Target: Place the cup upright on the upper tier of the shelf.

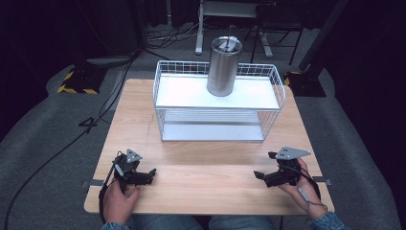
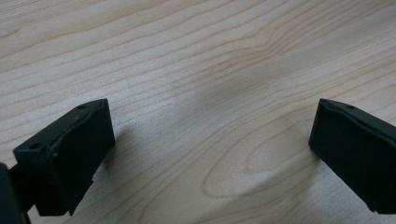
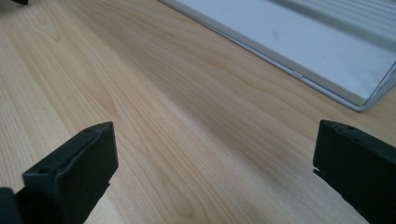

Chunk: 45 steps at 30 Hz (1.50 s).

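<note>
A steel tumbler point(image 1: 222, 66) is seen upright on the top shelf of a white wire rack point(image 1: 163, 81) at the far side of the tabletop point(image 1: 201, 163), well apart from both tongs. It is judged rigid, smooth and likely slippery, moderately light if empty, and best taken around its mid-body, below the lidded top; no brand, label or writing can be read on it. The left tongs point(image 1: 152, 171) and right tongs point(image 1: 257, 174) are held low over the near tabletop, jaws spread wide and empty.
</note>
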Each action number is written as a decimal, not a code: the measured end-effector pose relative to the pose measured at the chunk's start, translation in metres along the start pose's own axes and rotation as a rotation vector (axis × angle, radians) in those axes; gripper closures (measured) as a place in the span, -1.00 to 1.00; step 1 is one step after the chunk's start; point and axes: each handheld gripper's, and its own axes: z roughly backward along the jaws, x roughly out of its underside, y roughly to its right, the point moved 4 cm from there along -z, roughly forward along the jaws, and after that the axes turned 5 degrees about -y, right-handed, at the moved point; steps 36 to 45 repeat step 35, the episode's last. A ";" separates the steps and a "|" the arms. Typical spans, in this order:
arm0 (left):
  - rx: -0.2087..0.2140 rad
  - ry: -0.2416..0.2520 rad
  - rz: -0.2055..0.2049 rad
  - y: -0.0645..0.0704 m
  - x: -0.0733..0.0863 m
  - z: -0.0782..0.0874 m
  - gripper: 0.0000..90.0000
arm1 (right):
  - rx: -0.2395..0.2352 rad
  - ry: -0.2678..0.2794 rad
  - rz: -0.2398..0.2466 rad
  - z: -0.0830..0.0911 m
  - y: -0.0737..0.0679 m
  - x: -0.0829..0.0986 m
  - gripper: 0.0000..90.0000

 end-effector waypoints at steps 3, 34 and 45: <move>0.001 0.000 0.000 0.000 0.000 0.000 -0.99 | -0.001 -0.011 0.000 -0.005 -0.001 0.005 -0.99; 0.001 0.000 0.000 0.000 0.000 0.000 -0.99 | 0.019 -0.108 0.047 -0.036 -0.014 0.029 -1.00; 0.001 0.000 0.000 0.000 0.000 0.000 -0.99 | 0.019 -0.108 0.047 -0.036 -0.014 0.029 -1.00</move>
